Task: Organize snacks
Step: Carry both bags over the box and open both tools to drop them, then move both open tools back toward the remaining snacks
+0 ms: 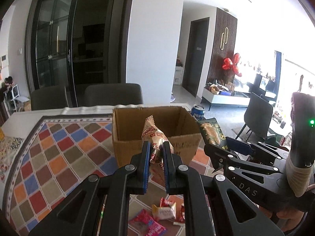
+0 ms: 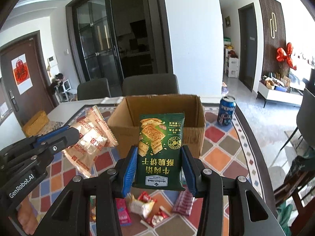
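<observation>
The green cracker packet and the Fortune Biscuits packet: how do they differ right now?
The green cracker packet is dark green, flat and held upright; the Fortune Biscuits packet is pale, puffy and tilted. The right gripper holds the first, the left gripper the second. Both are lifted before the cardboard box.

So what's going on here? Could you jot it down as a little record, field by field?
left gripper: shut on beige Fortune Biscuits packet
right gripper: shut on green cracker packet
cardboard box: open, just beyond both packets
soda can: upright, right of box
loose snacks: on checked tablecloth, below the grippers
</observation>
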A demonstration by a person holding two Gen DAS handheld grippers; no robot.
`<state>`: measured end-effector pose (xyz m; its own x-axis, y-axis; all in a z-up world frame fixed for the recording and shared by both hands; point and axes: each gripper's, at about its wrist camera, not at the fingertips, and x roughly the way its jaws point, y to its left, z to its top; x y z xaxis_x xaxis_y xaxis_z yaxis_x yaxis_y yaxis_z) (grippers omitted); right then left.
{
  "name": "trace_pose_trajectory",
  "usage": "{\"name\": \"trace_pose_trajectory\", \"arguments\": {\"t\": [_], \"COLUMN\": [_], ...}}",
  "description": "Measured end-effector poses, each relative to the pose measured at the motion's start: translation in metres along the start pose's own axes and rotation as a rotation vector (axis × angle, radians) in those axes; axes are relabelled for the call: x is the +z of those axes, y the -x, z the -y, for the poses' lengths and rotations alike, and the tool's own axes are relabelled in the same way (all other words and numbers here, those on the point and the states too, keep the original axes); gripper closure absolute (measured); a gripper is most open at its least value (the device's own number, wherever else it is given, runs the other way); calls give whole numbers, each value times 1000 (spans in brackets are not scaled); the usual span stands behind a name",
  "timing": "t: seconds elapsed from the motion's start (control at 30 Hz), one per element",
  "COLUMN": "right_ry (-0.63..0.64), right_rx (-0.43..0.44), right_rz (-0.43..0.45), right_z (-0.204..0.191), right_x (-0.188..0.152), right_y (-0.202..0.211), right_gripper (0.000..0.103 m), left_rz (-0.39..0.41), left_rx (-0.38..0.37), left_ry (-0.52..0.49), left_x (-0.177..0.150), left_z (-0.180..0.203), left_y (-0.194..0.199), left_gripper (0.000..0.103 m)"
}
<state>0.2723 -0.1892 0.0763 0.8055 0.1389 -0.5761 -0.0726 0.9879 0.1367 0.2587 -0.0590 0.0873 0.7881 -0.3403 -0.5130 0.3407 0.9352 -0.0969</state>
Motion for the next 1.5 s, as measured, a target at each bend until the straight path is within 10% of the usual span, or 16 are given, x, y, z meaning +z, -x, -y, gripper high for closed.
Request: {"name": "trace_pose_trajectory", "arguments": {"t": [0.93, 1.1, 1.5], "right_ry": [38, 28, 5], "right_rx": [-31, -36, -41], "right_rz": [-60, -75, -86], "right_z": [11, 14, 15], "right_x": [76, 79, 67], "right_y": [-112, -128, -109], "right_gripper": [58, 54, 47], "left_rz": [-65, -104, -101], "left_rx": [32, 62, 121], "left_ry": [-39, -40, -48], "left_x": [56, 58, 47], "left_z": [-30, -32, -30], "left_y": [-123, -138, -102], "left_gripper": [89, 70, 60]}}
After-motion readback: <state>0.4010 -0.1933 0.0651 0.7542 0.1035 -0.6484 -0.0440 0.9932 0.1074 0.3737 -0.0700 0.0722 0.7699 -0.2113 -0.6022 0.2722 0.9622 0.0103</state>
